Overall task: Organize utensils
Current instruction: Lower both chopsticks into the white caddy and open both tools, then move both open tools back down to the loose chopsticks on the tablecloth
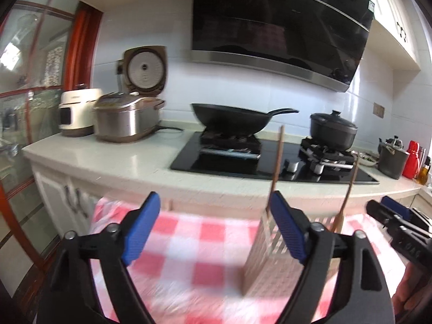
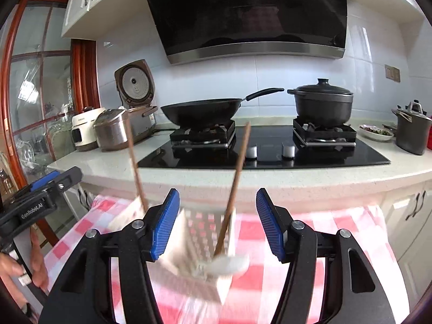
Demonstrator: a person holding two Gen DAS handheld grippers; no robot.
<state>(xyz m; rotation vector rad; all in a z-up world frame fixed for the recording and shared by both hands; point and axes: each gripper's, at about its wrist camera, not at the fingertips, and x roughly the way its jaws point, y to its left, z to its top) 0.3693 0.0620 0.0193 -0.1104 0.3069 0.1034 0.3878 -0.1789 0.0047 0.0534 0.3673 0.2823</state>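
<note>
Landmark: white lattice utensil holder (image 2: 199, 245), standing on the red-and-white checked cloth (image 2: 318, 232) that covers the desk in the foreground. Entries run left to right.

- Far left of the holder: wood-framed glass door (image 2: 35, 102).
- Behind and left of the holder, on the pale counter (image 2: 270, 181): white cooker (image 2: 82, 132), steel pressure cooker (image 2: 113, 132), rice cooker with lid raised (image 2: 136, 94).
- Left hand-held gripper (image 1: 213, 230): blue pads spread wide, nothing between them; its right pad stands in front of the holder's left side in the left wrist view. A hand (image 2: 19, 270) grips its body.
- Wooden handle (image 2: 135, 162): rises from the holder's left side, leaning left.
- Second wooden handle (image 2: 237, 172): rises from the holder's right part, leaning right; a white spoon bowl (image 2: 229, 266) lies at its foot, blurred.
- Right hand-held gripper (image 2: 217, 225): jaws apart, pressing on nothing; the holder stands between and just beyond them, its left pad overlapping the holder's near-left corner.
- Behind the holder: black glass hob (image 2: 270, 154) with two knobs (image 2: 270, 151); black wok (image 2: 201, 112) on the left burner, lidded black pot (image 2: 322, 102) on the right; range hood (image 2: 248, 13) above.
- Far right of the holder: plate of greens (image 2: 376, 132), grey stockpot (image 2: 413, 129), red flask (image 1: 410, 162).
</note>
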